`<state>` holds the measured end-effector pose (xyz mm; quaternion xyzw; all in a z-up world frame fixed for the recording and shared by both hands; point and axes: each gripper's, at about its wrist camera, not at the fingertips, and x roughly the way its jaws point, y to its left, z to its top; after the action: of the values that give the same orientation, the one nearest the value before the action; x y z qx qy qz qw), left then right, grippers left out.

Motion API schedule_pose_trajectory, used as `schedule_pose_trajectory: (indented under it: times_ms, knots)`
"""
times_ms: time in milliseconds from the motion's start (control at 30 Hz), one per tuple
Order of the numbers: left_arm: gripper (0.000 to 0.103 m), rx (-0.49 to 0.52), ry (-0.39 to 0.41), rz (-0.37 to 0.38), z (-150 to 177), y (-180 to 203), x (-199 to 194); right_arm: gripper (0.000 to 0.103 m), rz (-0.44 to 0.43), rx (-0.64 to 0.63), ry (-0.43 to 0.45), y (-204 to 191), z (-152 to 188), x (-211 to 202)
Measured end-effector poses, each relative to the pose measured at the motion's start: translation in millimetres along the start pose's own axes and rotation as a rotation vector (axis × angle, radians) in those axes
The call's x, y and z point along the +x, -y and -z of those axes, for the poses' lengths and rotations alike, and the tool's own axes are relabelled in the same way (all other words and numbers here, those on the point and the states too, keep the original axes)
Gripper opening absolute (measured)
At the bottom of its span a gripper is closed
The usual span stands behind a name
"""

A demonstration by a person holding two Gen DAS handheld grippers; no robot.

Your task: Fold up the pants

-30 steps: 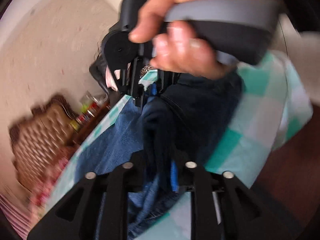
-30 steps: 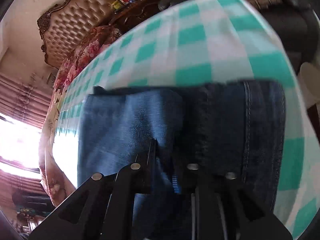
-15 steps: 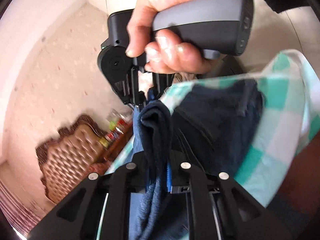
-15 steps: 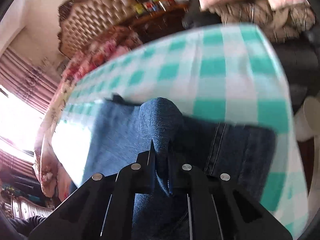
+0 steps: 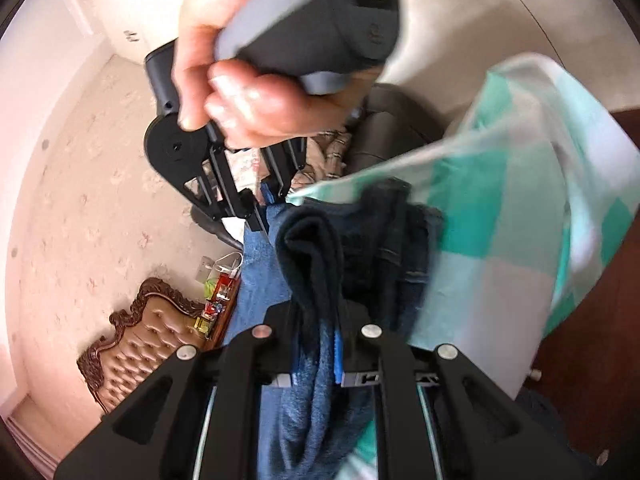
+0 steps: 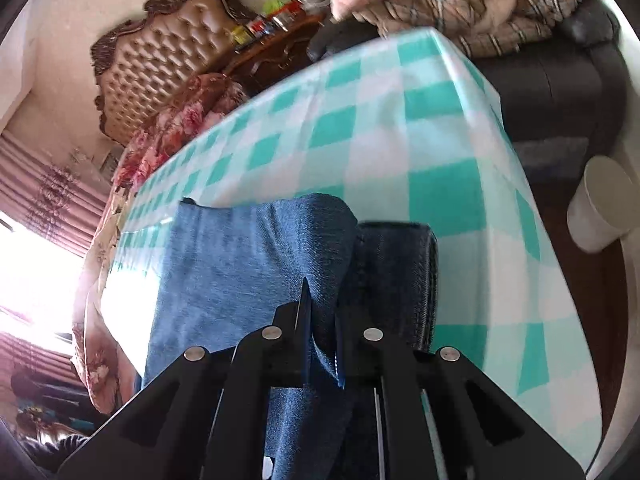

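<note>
The blue denim pants [image 6: 248, 264] lie on a table with a green-and-white checked cloth [image 6: 400, 140]. My right gripper [image 6: 320, 320] is shut on a raised fold of the pants, lifting it over the darker waistband part [image 6: 400, 272]. My left gripper [image 5: 320, 320] is shut on a dark fold of the pants [image 5: 316, 264]. The right gripper also shows in the left wrist view [image 5: 260, 208], held by a hand [image 5: 248, 80], pinching the same lifted edge further along.
A tufted brown headboard [image 6: 160, 48] and a floral bedcover [image 6: 168, 132] stand beyond the table. A dark sofa with pillows [image 6: 540, 60] is at the far end. A white bin [image 6: 600, 204] stands on the wooden floor to the right.
Both grippers have lifted the pinched denim edge up from the table and carried it over the waistband part; the cloth now hangs in a raised fold.
</note>
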<state>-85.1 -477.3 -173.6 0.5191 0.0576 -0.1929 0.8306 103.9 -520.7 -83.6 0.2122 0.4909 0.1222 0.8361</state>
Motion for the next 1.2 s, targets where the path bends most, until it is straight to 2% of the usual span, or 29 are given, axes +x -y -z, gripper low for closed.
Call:
schedule_pose_trajectory:
  times_ms: [100,200,233,300,367,400,433,500,533,567,600,667,700,733,767,833,900,933,967,1100,1200]
  knots:
    - [0.012,-0.004,0.007,-0.005,-3,1,0,0.009,0.006,-0.003,0.016,2,0,-8]
    - [0.013,0.017,0.007,0.037,-2,18,4,0.009,0.030,0.039,-0.010,19,7,6]
    - [0.011,-0.001,0.024,0.035,-1,19,4,0.010,0.021,0.057,-0.009,25,10,9]
    - [0.016,-0.040,0.023,0.081,0,9,6,0.011,0.013,0.078,0.013,32,14,9]
    - [0.039,-0.096,0.038,0.138,3,-7,2,0.026,0.056,0.084,0.033,32,17,6]
    - [0.046,-0.127,0.063,0.168,5,-18,-4,0.027,0.075,0.085,0.051,32,18,2]
    - [0.063,-0.178,0.093,0.213,10,-33,-14,0.031,0.113,0.088,0.087,30,20,-7]
    - [0.066,-0.314,0.127,0.289,23,-71,-32,0.034,0.207,0.089,0.156,26,28,-24]
    - [0.066,-0.399,0.131,0.319,31,-93,-36,0.034,0.286,0.084,0.199,19,34,-36]
    - [0.065,-0.469,0.133,0.345,37,-112,-36,0.034,0.333,0.074,0.227,13,40,-44]
    - [0.063,-0.585,0.129,0.371,49,-143,-26,0.034,0.366,0.054,0.259,1,48,-54]
    - [0.041,-0.729,0.087,0.410,51,-178,2,0.034,0.409,-0.002,0.295,-27,66,-59]
    - [0.034,-0.785,0.039,0.451,52,-196,36,0.034,0.445,-0.043,0.302,-44,77,-55]
    - [0.021,-0.808,0.019,0.490,50,-205,60,0.034,0.495,-0.079,0.315,-59,88,-49]
    - [0.015,-0.830,0.010,0.545,46,-211,82,0.034,0.528,-0.101,0.320,-66,95,-44]
    - [0.015,-0.839,-0.058,0.781,30,-207,142,0.033,0.594,-0.136,0.292,-76,111,-24]
    - [0.014,-0.777,-0.125,0.836,16,-188,177,0.032,0.649,-0.127,0.243,-67,119,-8]
    - [0.014,-0.752,-0.184,0.901,8,-174,201,0.032,0.658,-0.108,0.221,-62,122,-2]
    - [0.002,-0.737,-0.217,0.901,5,-163,210,0.031,0.653,-0.074,0.209,-54,127,3]
    - [0.002,-0.758,-0.241,0.854,-8,-155,227,0.031,0.654,-0.064,0.229,-51,131,5]
    - [0.002,-0.863,-0.221,0.821,7,-177,215,0.031,0.632,-0.039,0.226,-47,131,5]
